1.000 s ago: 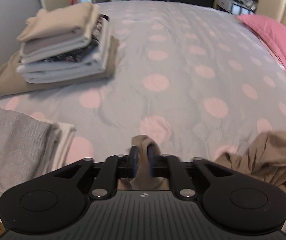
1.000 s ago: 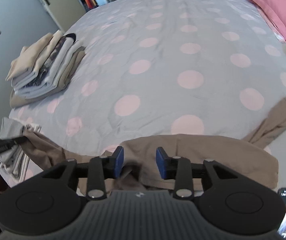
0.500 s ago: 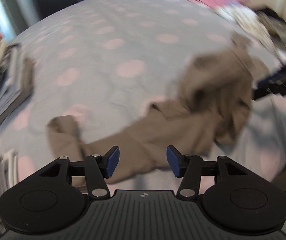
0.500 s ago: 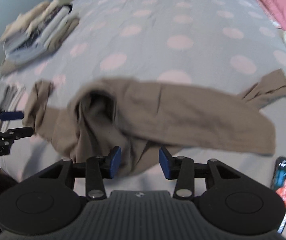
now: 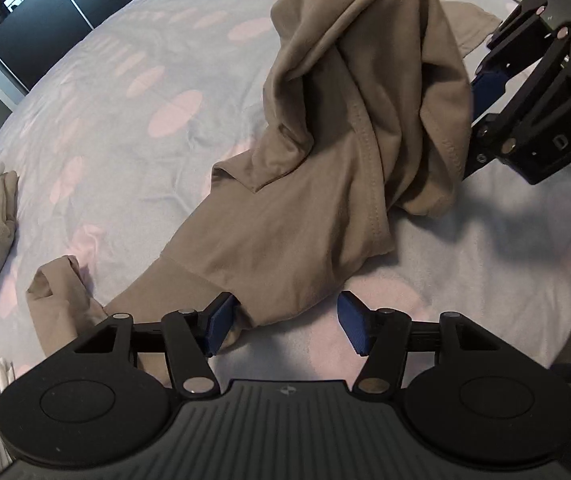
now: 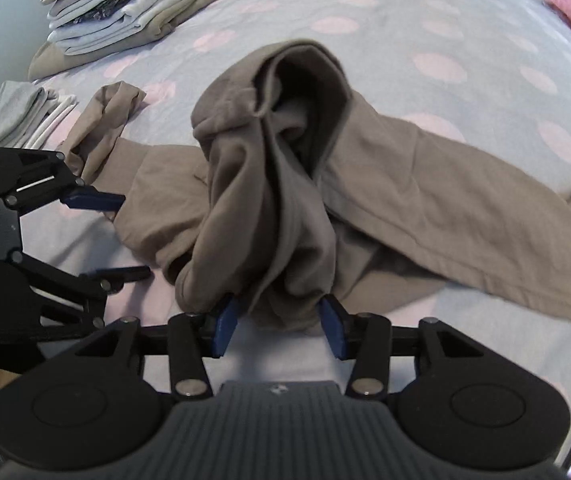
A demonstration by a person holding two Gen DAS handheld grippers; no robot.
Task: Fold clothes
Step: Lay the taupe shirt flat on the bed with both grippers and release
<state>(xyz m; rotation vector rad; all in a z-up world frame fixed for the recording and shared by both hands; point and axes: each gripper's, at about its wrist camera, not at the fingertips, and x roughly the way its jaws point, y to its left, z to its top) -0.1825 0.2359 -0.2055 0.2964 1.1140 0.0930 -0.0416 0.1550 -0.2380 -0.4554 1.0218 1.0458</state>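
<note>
Blue-padded left gripper point(image 5: 285, 324) is opening wide, shirt hem lying between its jaws, pads not pressing it. Right gripper point(image 6: 279, 326) is closing around a bunched fold of the tan shirt point(image 6: 285, 200), pads at the cloth's sides. Shirt is lying crumpled on the dotted bedspread point(image 6: 365, 20). Folded stack point(image 6: 125, 12) is sitting well apart at far left.

Both wrist views look steeply down, close over the bed point(image 5: 133, 92), sharing the brown garment point(image 6: 425, 200).
</note>
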